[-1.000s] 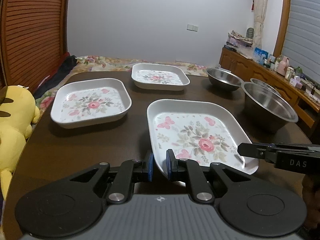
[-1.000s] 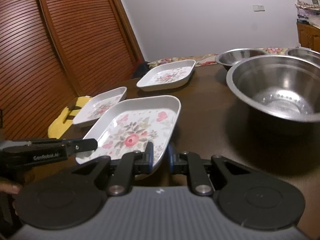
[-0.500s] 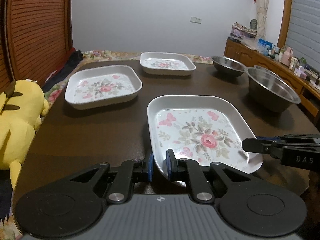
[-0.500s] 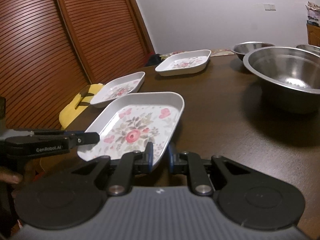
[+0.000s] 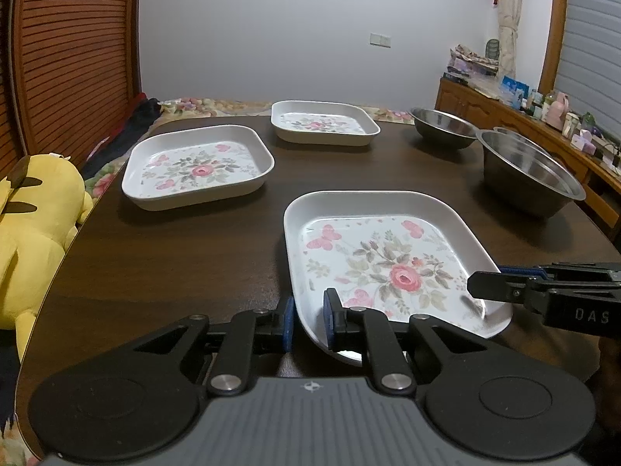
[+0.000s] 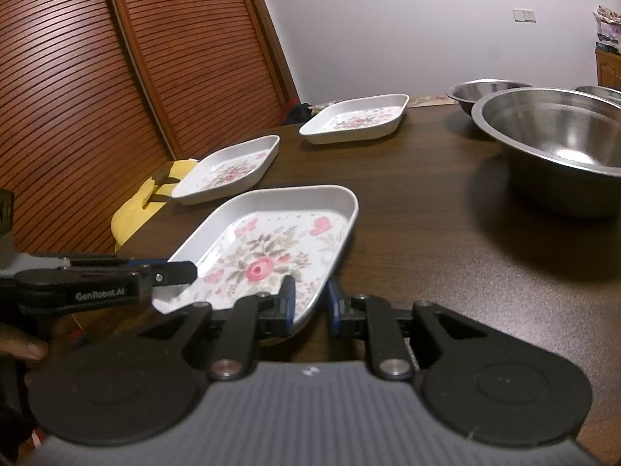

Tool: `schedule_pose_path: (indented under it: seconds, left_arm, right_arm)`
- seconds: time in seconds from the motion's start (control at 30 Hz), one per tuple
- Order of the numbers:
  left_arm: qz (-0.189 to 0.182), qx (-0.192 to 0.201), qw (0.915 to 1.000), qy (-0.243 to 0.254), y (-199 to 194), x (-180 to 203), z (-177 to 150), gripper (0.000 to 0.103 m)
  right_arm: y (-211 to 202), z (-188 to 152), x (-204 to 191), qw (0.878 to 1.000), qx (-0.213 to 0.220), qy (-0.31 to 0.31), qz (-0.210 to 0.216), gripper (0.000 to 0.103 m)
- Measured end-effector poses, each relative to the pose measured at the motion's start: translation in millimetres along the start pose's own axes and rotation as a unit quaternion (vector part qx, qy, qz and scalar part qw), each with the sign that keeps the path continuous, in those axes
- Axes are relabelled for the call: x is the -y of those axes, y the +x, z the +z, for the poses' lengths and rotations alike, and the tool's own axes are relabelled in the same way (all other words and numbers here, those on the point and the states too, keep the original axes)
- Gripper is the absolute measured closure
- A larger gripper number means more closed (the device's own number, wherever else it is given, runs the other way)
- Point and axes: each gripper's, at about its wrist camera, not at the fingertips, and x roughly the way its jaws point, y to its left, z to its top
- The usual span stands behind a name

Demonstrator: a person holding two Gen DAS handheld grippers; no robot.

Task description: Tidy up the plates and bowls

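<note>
A white square plate with a rose print (image 5: 388, 264) (image 6: 271, 248) lies at the near edge of the dark table (image 5: 174, 264). My left gripper (image 5: 309, 320) has its near left rim between the blue pads. My right gripper (image 6: 310, 306) straddles the near right rim. Both pairs of jaws are opening slightly, and the pads still sit close against the rim. Each gripper shows edge-on in the other's view: the right gripper (image 5: 477, 285) and the left gripper (image 6: 190, 272). Two more floral plates (image 5: 198, 167) (image 5: 324, 122) lie farther back.
A large steel bowl (image 5: 531, 171) (image 6: 555, 136) stands at the right, with a smaller one (image 5: 442, 126) behind it and a third rim (image 6: 601, 91) beyond. A yellow plush toy (image 5: 31, 225) sits off the table's left edge. A cluttered sideboard (image 5: 543, 116) runs along the right wall.
The near plate has come down a little toward the tabletop with both grippers on it. The gap between each pair of pads has widened slightly.
</note>
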Motion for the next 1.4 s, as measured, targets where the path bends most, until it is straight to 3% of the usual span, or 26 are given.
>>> schedule_pose_path:
  seconds: [0.17, 0.67, 0.87, 1.1, 1.4]
  left_arm:
    - [0.006, 0.003, 0.9999, -0.008, 0.8, -3.2, -0.1, 0.069]
    - [0.012, 0.029, 0.9995, -0.007, -8.7, -10.6, 16.6, 0.043]
    - [0.028, 0.048, 0.9984, -0.014, -6.5, -29.5, 36.7, 0.036]
    - [0.067, 0.067, 0.9952, -0.024, 3.7, -61.3, 63.4, 0.026]
    - [0.098, 0.076, 0.9910, -0.052, 19.0, -110.4, 88.3, 0.026]
  right_arm:
    - [-0.1, -1.3, 0.2, 1.000, 0.001, -0.002, -0.003, 0.082]
    - [-12.8, 18.8, 7.0, 1.000, 0.028, 0.000, -0.007, 0.064]
    - [-11.8, 50.0, 2.3, 0.998, 0.047, -0.030, -0.003, 0.052]
    - [10.2, 85.5, -8.5, 0.997, 0.044, -0.052, 0.022, 0.051]
    - [61.6, 118.2, -26.8, 0.997, 0.013, -0.054, 0.058, 0.051]
